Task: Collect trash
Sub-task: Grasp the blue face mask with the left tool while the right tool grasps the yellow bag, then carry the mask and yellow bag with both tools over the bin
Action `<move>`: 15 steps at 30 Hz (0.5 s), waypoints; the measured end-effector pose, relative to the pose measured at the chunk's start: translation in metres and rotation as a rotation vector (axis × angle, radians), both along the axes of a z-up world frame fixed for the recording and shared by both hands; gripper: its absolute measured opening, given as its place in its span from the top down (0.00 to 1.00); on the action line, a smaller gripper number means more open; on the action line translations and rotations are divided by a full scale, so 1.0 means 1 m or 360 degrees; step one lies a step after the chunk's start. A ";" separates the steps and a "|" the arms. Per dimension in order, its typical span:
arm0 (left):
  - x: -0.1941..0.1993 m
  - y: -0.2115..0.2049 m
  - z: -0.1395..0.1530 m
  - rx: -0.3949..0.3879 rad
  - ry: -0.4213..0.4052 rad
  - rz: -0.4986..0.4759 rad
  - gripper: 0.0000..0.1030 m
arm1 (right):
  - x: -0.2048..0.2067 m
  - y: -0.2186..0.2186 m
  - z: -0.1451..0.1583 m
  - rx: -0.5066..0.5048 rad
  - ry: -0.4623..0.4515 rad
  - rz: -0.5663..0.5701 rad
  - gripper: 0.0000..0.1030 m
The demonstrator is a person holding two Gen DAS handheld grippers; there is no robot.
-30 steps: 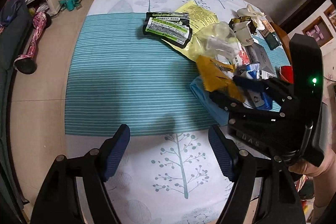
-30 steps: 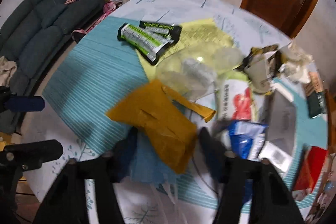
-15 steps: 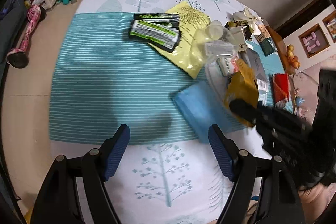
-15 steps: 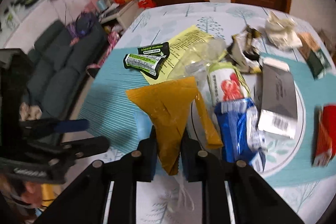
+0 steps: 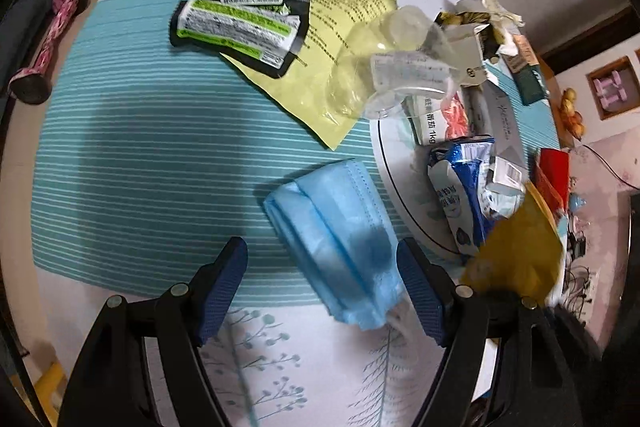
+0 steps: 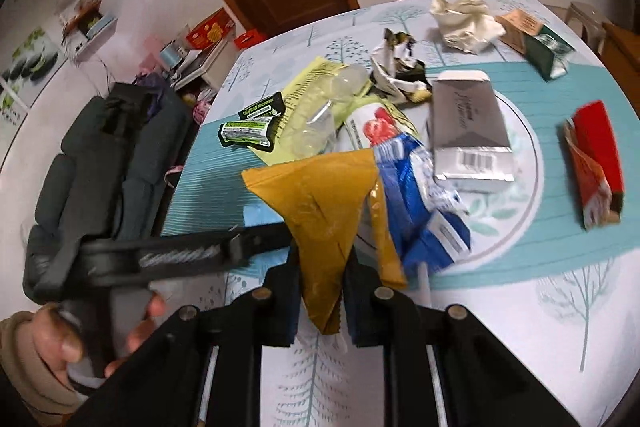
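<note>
- The mustard-yellow wrapper (image 6: 320,203) is pinched at its narrow lower end between the blue pads of my right gripper (image 6: 322,291), which is clenched on it; the wrapper fans upward and hangs above the table (image 6: 520,327).
- In the left wrist view the same wrapper (image 5: 520,251) shows as a blurred yellow shape at the right edge.
- My left gripper (image 5: 322,279) is released, its jaws standing wide and gripping nothing. It hangs over a folded blue face mask (image 5: 336,239), whose near end lies between the pads; I cannot tell whether a pad touches it.
- The mask lies on the teal striped cloth (image 5: 140,155), near the table's front edge.
- To the right of the mask is a blue and white packet (image 5: 460,195), lying on a round white plate (image 6: 528,163).
- A silver box (image 6: 468,131) rests on that plate.
- Farther off lie a pale yellow sheet (image 5: 344,7), a black and green pouch (image 5: 240,23) and a clear crumpled bag (image 5: 384,63).
- A red packet (image 6: 596,163) lies at the far right.
- A hand (image 6: 60,347) in a tan sleeve holds the left gripper's handle.
</note>
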State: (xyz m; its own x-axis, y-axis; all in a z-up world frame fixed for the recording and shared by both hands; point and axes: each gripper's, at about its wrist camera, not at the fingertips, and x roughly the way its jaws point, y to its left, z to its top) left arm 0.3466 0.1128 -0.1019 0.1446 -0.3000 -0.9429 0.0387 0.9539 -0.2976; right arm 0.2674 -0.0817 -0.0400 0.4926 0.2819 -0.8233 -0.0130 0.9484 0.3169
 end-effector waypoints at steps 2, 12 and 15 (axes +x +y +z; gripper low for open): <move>-0.001 -0.005 -0.001 0.0051 -0.0013 0.0027 0.35 | -0.008 -0.003 0.000 0.0012 -0.0001 -0.0021 0.83; -0.030 -0.028 0.015 0.0174 -0.0131 -0.0106 0.94 | -0.057 -0.016 0.000 0.0087 -0.0007 -0.0115 0.84; -0.051 -0.031 0.030 0.0146 -0.0178 -0.0156 0.95 | -0.075 -0.021 0.005 0.0103 -0.0022 -0.0146 0.83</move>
